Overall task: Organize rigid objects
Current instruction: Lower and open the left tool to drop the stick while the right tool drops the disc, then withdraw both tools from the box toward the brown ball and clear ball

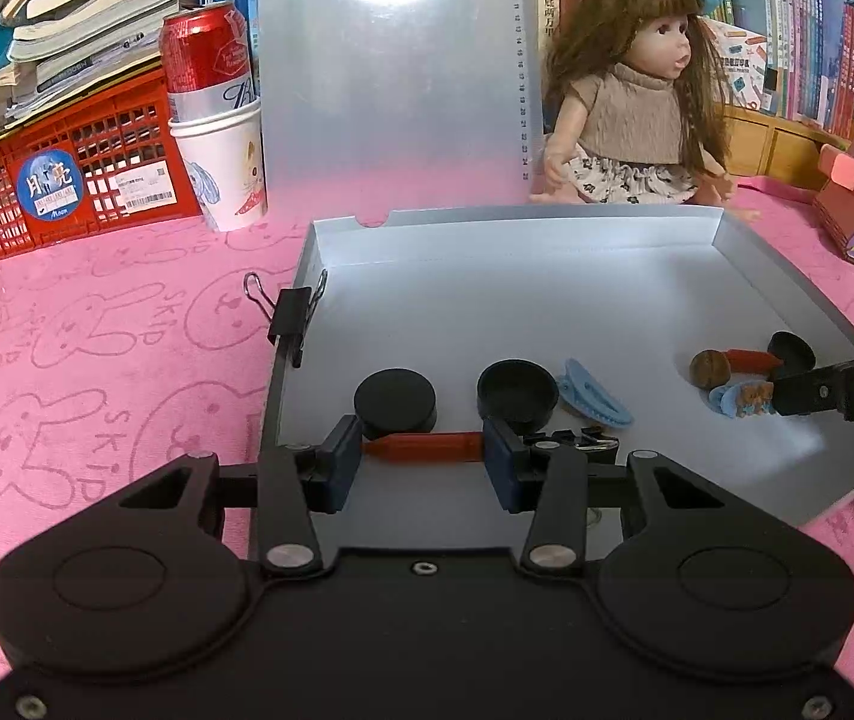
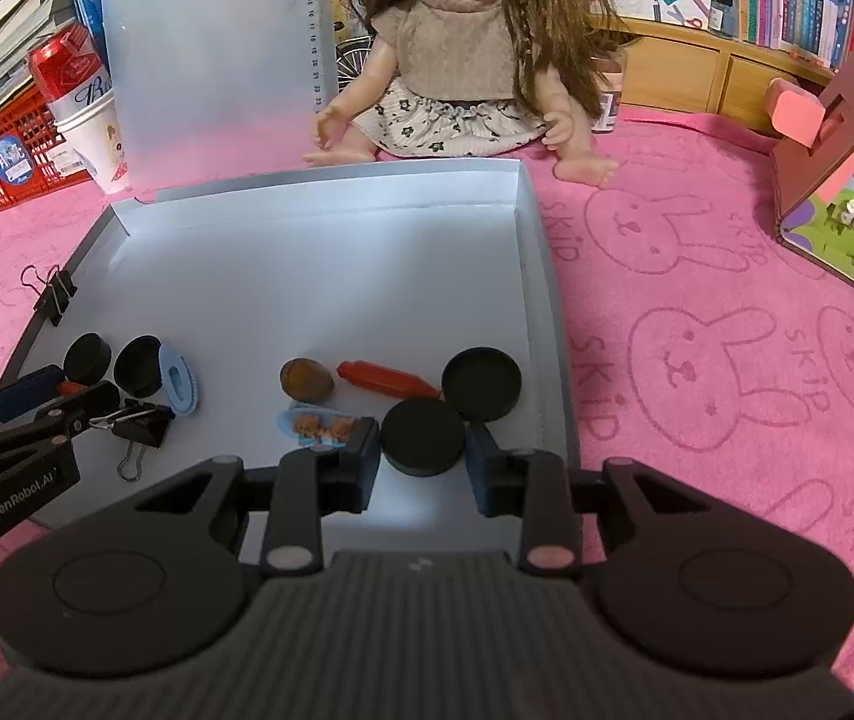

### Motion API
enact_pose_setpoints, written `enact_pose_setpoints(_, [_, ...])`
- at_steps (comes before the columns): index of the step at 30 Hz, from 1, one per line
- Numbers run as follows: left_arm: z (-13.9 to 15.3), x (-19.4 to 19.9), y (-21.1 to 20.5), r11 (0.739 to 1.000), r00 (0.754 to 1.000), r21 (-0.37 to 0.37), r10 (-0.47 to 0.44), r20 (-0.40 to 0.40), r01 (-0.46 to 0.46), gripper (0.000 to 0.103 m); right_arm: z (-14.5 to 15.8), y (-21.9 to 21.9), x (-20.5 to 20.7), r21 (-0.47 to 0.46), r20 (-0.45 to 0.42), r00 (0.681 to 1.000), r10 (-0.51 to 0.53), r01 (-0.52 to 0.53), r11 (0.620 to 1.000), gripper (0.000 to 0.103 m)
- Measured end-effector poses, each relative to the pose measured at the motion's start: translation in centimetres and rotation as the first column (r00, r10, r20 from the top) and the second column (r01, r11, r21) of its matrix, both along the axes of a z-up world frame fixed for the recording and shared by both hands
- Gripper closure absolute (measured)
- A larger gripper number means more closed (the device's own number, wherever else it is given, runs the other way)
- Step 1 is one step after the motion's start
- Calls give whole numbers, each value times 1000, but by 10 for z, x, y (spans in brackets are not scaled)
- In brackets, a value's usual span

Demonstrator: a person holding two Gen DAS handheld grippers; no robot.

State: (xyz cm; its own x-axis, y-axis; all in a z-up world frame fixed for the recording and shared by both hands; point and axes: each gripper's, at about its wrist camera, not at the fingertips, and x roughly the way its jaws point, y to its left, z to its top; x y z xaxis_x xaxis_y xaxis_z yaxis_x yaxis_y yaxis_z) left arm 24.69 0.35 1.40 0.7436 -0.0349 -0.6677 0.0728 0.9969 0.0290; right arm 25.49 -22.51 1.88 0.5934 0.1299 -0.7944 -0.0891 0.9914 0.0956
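Left gripper is clamping a red pen-like piece end to end, its long axis lying crosswise, inside the white tray. Right gripper is pinching a black puck there.

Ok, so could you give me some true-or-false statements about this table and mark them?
1. A long-haired brown doll sits behind the shallow white cardboard box. True.
2. The red drink can stands in a white paper cup. True.
3. The brown walnut lies on the pink cloth. False: it lies inside the box.
4. The left gripper has the blue hair clip in its jaws. False: they grip a red plastic stick.
5. A black round puck sits between the right gripper jaws. True.
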Motion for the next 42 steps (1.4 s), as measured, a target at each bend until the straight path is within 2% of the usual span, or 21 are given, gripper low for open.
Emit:
enact_pose_setpoints(4, [1,-2,-1,1000,1000,4,3,-4,-3,60,0,-1,-2,2,3,1000,-6,6,1000,58])
enact_pose_setpoints(6, [2,-3,-2,1000,1000,0,0,-13,0,55,1,-1,-4,3,8,1000,-6,6,1000,50])
enact_pose_setpoints(9, [3,-6,-1,1000,1000,-8,-5,-21,5,50,4,-3,-7,1,16,1000,-6,6,1000,47])
enact_pose_setpoints(17, [13,-22,1,999,999,-26,-33,5,33,26,12,-6,-22,2,52,999,9,-9,1000,40])
enact_pose_setpoints(26, [32,-50,-5,995,994,-33,-96,59,98,24,27,-5,-49,19,122,991,56,-58,998,33])
enact_pose_setpoints(32, [37,-74,-12,987,986,-43,-151,76,154,24,34,0,-74,-6,172,978,117,-118,993,30])
enact_pose_setpoints(35, [38,-86,-12,984,982,-49,-169,80,173,24,37,2,-89,-27,205,966,160,-157,987,28])
enact_pose_setpoints(39, [39,-102,-10,980,979,-55,-186,83,191,24,36,1,-112,-38,278,929,244,-244,969,24])
enact_pose_setpoints(42, [36,-114,-7,977,977,-60,-201,75,206,24,32,-2,-124,-29,293,913,284,-289,957,23])
